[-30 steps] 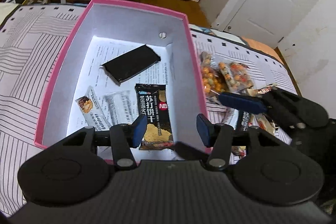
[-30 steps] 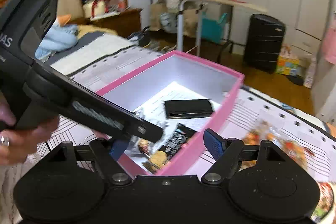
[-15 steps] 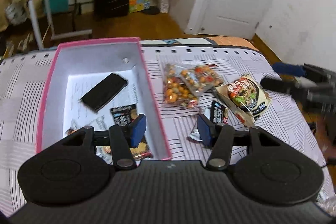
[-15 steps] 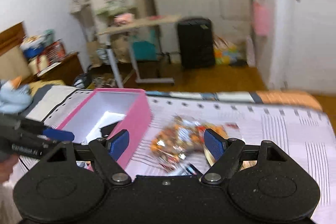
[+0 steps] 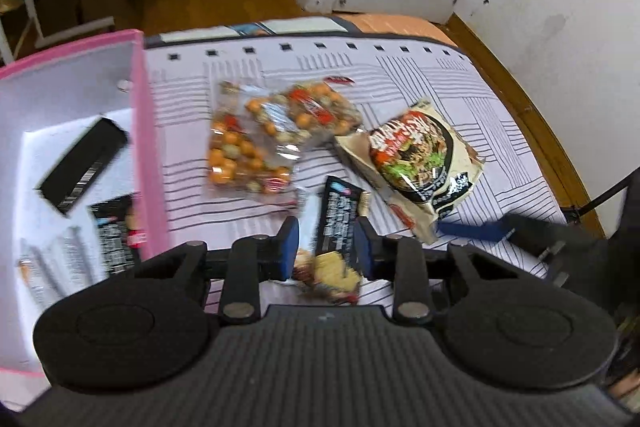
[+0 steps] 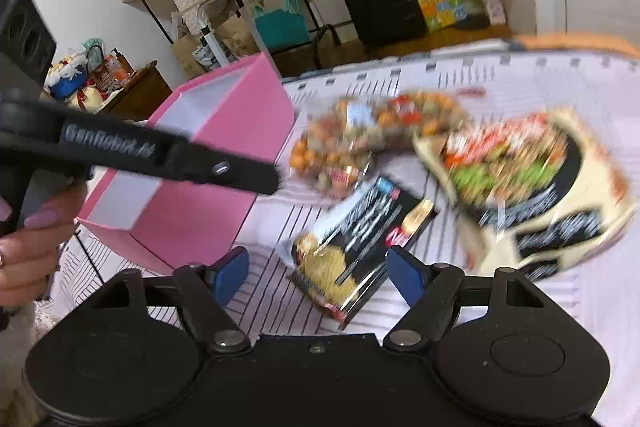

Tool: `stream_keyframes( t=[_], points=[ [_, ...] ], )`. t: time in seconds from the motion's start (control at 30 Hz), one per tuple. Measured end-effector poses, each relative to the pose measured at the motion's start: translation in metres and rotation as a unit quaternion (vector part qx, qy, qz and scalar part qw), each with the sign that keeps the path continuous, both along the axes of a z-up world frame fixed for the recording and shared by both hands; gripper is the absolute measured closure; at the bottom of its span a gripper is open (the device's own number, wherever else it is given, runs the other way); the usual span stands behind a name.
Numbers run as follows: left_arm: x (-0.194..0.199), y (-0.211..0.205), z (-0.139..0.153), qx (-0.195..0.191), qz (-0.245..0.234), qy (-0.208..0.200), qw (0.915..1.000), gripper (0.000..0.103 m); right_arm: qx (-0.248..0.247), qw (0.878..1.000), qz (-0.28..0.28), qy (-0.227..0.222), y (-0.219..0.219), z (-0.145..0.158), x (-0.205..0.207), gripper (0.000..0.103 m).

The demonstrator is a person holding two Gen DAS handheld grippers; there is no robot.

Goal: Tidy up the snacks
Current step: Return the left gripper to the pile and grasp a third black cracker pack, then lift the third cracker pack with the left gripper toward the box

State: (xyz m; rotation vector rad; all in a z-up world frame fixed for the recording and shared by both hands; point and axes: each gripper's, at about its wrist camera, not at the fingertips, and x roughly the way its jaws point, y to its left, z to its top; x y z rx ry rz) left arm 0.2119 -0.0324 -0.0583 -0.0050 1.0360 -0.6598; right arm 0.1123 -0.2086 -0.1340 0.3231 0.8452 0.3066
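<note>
My left gripper [image 5: 326,247] has its jaws spread apart, with nothing held between them. It hangs over a black cracker pack [image 5: 336,215] lying on the striped bed sheet [image 5: 400,75]. My right gripper [image 6: 316,273] is spread wide too, and holds nothing, above the same cracker pack [image 6: 360,247]. On the sheet I count two clear bags of orange round snacks [image 5: 244,155], one big noodle bag [image 5: 416,163] and one black cracker pack. Inside the pink box [image 5: 146,131] I count one flat black packet [image 5: 82,171], one more black cracker pack [image 5: 116,231] and some pale sticks, too blurry to count. A second ago my left gripper was over the box; now it is over the snacks on the sheet.
</note>
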Motion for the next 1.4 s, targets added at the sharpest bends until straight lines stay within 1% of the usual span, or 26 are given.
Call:
stream_keyframes(
  t=[0.07,0.2,0.27,0.4,0.43,0.5,0.53,0.7,0.8,0.83,0.93,0.97,1.0,1.13,1.23,1.4],
  points=[
    [0.001,-0.013,-0.015,-0.003,0.000,0.005,1.0000,0.077,0.016,1.000,-0.002,0.006,0.003,-0.017,0.003,0.024],
    [-0.002,-0.025,-0.044,0.007,-0.003,-0.012,0.9999,0.079,0.034,0.999,-0.027,0.032,0.008,-0.041,0.013,0.024],
    [-0.001,-0.026,-0.054,0.008,-0.006,-0.013,0.9999,0.079,0.048,0.997,-0.033,0.042,0.012,-0.052,0.016,0.024],
    [0.004,-0.026,-0.072,0.002,-0.017,0.008,0.9998,0.079,0.043,0.998,-0.039,0.025,0.019,-0.056,0.015,0.023],
    [0.005,-0.026,-0.077,0.001,-0.018,0.019,0.9997,0.079,0.039,0.998,-0.043,0.022,0.020,-0.056,0.015,0.023],
    [0.007,-0.026,-0.083,0.005,-0.012,0.029,0.9995,0.079,0.029,0.998,-0.045,0.017,0.021,-0.054,0.016,0.023],
    [0.008,-0.025,-0.085,0.007,-0.011,0.032,0.9994,0.079,0.023,0.999,-0.046,0.015,0.022,-0.053,0.016,0.023],
    [0.011,-0.020,-0.093,-0.022,-0.014,0.069,0.9973,0.079,-0.012,0.999,-0.032,0.001,0.023,-0.052,0.019,0.016],
    [0.011,-0.019,-0.096,-0.031,-0.007,0.078,0.9965,0.079,-0.037,0.999,-0.029,-0.012,0.030,-0.054,0.020,0.015],
    [0.012,-0.019,-0.097,-0.033,-0.005,0.078,0.9964,0.079,-0.044,0.998,-0.029,-0.016,0.032,-0.054,0.019,0.016],
    [0.012,-0.018,-0.100,-0.033,0.003,0.080,0.9962,0.079,-0.084,0.996,-0.032,-0.027,0.038,-0.056,0.014,0.027],
    [0.011,-0.019,-0.101,-0.030,0.005,0.080,0.9963,0.078,-0.092,0.995,-0.031,-0.029,0.039,-0.055,0.012,0.032],
    [0.011,-0.019,-0.103,-0.028,0.005,0.080,0.9964,0.078,-0.099,0.994,-0.032,-0.029,0.039,-0.054,0.011,0.035],
    [0.002,-0.024,-0.103,-0.019,-0.004,0.064,0.9978,0.076,-0.096,0.995,-0.028,-0.018,0.036,-0.049,0.008,0.035],
    [-0.004,-0.029,-0.098,-0.012,-0.013,0.063,0.9978,0.072,-0.103,0.994,-0.020,-0.012,0.038,-0.044,0.004,0.035],
    [-0.013,-0.028,-0.087,0.002,-0.017,0.068,0.9975,0.072,-0.110,0.994,-0.003,-0.005,0.041,-0.025,-0.007,0.035]
  ],
)
